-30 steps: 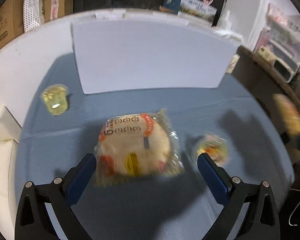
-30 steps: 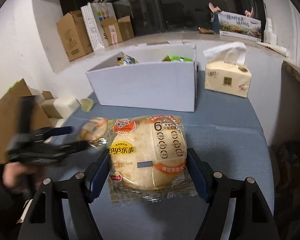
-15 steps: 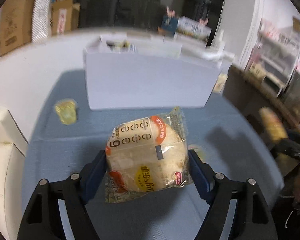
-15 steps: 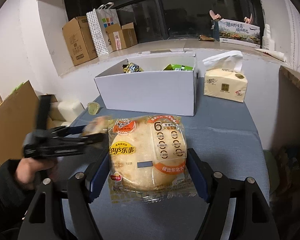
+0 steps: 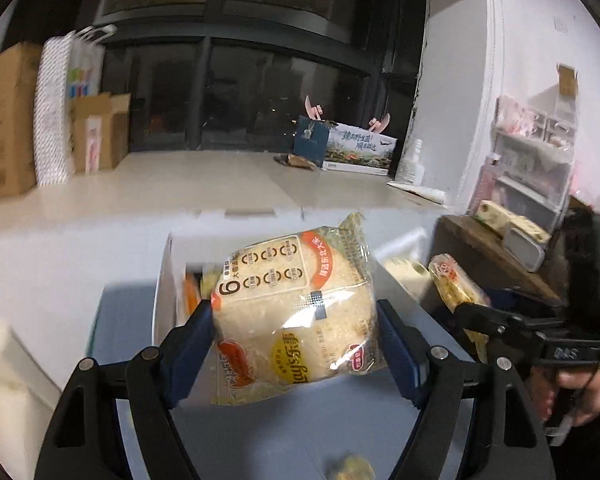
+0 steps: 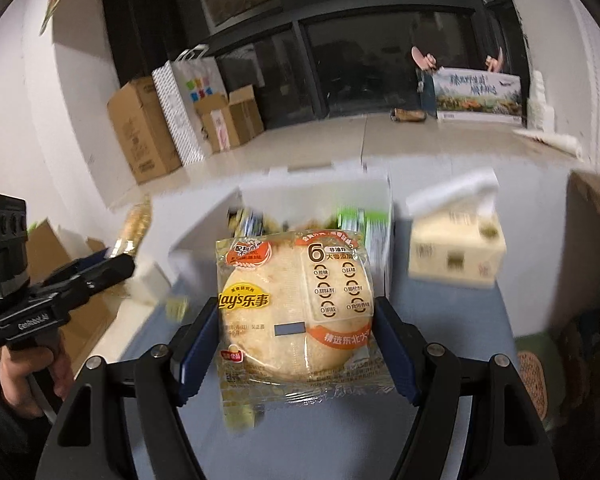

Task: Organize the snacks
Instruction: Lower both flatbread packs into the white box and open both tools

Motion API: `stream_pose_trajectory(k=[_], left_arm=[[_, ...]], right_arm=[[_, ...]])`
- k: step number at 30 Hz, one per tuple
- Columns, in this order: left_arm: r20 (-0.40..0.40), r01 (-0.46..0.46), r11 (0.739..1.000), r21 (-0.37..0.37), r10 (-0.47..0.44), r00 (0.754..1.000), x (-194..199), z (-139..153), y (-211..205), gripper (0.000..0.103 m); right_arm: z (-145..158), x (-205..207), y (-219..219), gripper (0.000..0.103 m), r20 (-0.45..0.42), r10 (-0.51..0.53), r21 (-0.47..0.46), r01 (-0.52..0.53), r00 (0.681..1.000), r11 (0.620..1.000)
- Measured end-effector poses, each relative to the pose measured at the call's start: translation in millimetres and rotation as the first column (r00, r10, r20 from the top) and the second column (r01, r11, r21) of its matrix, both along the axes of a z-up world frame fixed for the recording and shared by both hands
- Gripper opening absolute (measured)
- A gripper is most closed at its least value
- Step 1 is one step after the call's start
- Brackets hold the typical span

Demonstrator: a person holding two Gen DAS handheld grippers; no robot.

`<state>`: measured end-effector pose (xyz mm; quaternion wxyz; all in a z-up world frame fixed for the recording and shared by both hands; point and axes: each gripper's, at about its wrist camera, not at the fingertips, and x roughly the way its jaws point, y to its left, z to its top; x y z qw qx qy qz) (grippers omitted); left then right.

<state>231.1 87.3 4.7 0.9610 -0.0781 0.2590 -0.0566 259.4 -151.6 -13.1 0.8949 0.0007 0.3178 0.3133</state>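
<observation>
My left gripper (image 5: 296, 344) is shut on a clear Lay's rice-cracker pack (image 5: 296, 312) and holds it lifted and tilted in front of the white snack box (image 5: 166, 280). My right gripper (image 6: 296, 344) is shut on a second Lay's rice-cracker pack (image 6: 296, 308), held up before the same white box (image 6: 320, 196), which holds several snacks. The right gripper with its pack (image 5: 456, 288) shows at the right of the left wrist view. The left gripper with its pack (image 6: 134, 228) shows at the left of the right wrist view.
A tissue box (image 6: 456, 248) stands right of the white box on the blue tablecloth (image 6: 440, 320). A small snack (image 5: 350, 466) lies on the cloth below my left gripper. Cardboard boxes (image 6: 148, 132) and a paper bag stand on the white ledge behind.
My left gripper closed on the pack that lay on the cloth and lifted it toward the box. My right gripper rose with its pack and moved toward the box.
</observation>
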Motion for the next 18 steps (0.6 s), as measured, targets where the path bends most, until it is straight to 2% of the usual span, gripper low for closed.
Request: stream_pose_trajectory(k=[5, 7, 8, 9, 10, 11, 14, 18], left_arm=[[-0.062, 0.025, 0.999, -0.027, -0.026, 0.998, 91, 10, 6, 0.083], [-0.085, -0.008, 1.0, -0.005, 0.007, 0.996, 118, 8, 8, 0.092], [-0.098, -0.017, 1.0, 0.011, 0.018, 0.995, 123, 4, 7, 0.103], [-0.116, -0.027, 0.999, 0.025, 0.029, 0.993, 135, 2, 8, 0.103], [-0.12, -0.039, 0.999, 0.032, 0.043, 0.992, 139, -1, 10, 0.103], [-0.114, -0.051, 0.998, 0.027, 0.054, 0.992, 137, -3, 15, 0.103], [-0.109, -0.053, 0.999, 0.0, 0.053, 0.993, 132, -8, 24, 0.103], [-0.088, -0.058, 0.998, 0.014, 0.059, 0.994, 117, -10, 28, 0.103]], right_arm=[[13, 63, 33, 0.078, 0.019, -0.016, -0.054, 0.017, 1.0, 0.998], [9, 79, 43, 0.078, 0.01, -0.01, -0.083, 0.011, 1.0, 0.996], [5, 87, 49, 0.079, 0.01, -0.016, -0.118, 0.017, 1.0, 0.993], [2, 91, 52, 0.082, 0.009, -0.022, -0.14, 0.023, 1.0, 0.99], [-1, 98, 56, 0.096, 0.02, -0.045, -0.172, 0.048, 0.999, 0.984], [-2, 100, 55, 0.103, 0.03, -0.06, -0.181, 0.064, 0.998, 0.981], [-7, 107, 48, 0.103, -0.015, -0.069, -0.174, 0.065, 0.998, 0.983], [-2, 96, 34, 0.103, 0.003, -0.078, -0.132, 0.078, 0.997, 0.988]])
